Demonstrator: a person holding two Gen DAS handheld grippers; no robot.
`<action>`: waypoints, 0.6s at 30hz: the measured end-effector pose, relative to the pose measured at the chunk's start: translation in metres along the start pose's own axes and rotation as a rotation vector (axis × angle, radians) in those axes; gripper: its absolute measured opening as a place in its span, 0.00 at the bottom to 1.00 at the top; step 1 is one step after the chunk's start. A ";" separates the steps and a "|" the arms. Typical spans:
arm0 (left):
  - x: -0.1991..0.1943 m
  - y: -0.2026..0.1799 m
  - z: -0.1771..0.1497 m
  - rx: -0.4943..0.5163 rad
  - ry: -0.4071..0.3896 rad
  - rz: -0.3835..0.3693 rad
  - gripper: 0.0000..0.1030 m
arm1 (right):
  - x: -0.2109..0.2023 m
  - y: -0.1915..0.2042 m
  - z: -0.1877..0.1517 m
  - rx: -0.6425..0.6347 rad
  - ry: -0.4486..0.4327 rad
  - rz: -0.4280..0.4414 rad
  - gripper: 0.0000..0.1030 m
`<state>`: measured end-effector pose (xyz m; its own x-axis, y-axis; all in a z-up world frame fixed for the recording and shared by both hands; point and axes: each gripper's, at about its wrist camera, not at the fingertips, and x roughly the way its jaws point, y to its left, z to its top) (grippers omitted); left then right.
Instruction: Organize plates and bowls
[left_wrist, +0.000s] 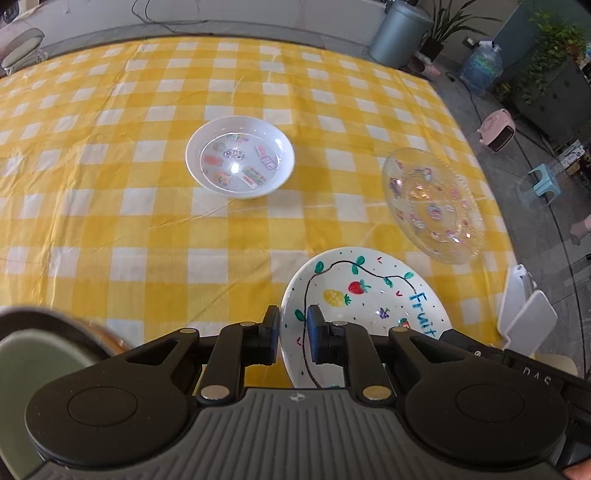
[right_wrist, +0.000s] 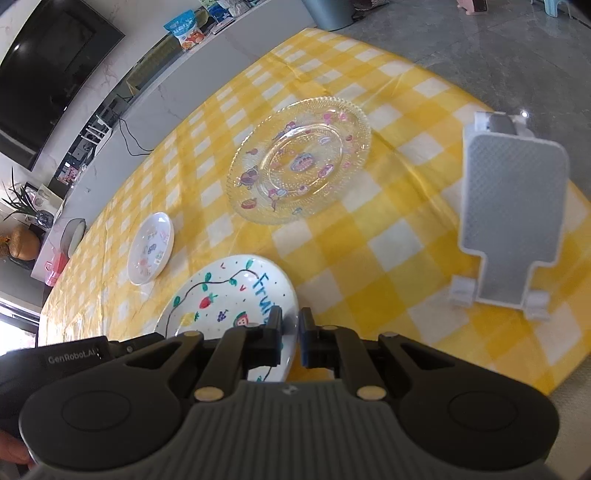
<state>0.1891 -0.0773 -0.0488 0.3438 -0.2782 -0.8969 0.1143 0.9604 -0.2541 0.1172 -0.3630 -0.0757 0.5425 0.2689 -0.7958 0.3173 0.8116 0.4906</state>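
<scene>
A white plate (left_wrist: 369, 288) painted with fruit and the word "Fruit" lies at the near side of the yellow checked tablecloth (left_wrist: 110, 221). My left gripper (left_wrist: 293, 332) is shut on its left rim. In the right wrist view the same plate (right_wrist: 229, 291) has its right rim pinched in my right gripper (right_wrist: 290, 332), also shut. A clear glass plate (left_wrist: 432, 206) (right_wrist: 299, 162) with stickers rests beyond it. A white bowl (left_wrist: 240, 157) (right_wrist: 150, 247) with stickers stands toward the table's middle.
A white phone stand (right_wrist: 513, 210) stands upright on the cloth to the right, near the table edge. A green-seated chair (left_wrist: 37, 354) sits at the lower left. A bin (left_wrist: 399, 29), plants and a small stool stand on the floor past the table.
</scene>
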 end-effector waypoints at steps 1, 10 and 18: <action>-0.003 -0.001 -0.003 -0.003 -0.006 -0.002 0.17 | -0.003 0.001 0.000 -0.011 0.003 -0.003 0.07; -0.008 -0.018 -0.025 0.035 -0.033 -0.003 0.17 | -0.015 0.004 0.004 -0.105 0.025 -0.065 0.07; 0.003 -0.026 -0.042 0.046 -0.024 0.027 0.17 | -0.006 -0.001 0.004 -0.121 0.046 -0.151 0.08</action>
<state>0.1483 -0.1027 -0.0599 0.3697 -0.2531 -0.8940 0.1469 0.9660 -0.2128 0.1168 -0.3676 -0.0699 0.4586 0.1606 -0.8740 0.2950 0.9003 0.3202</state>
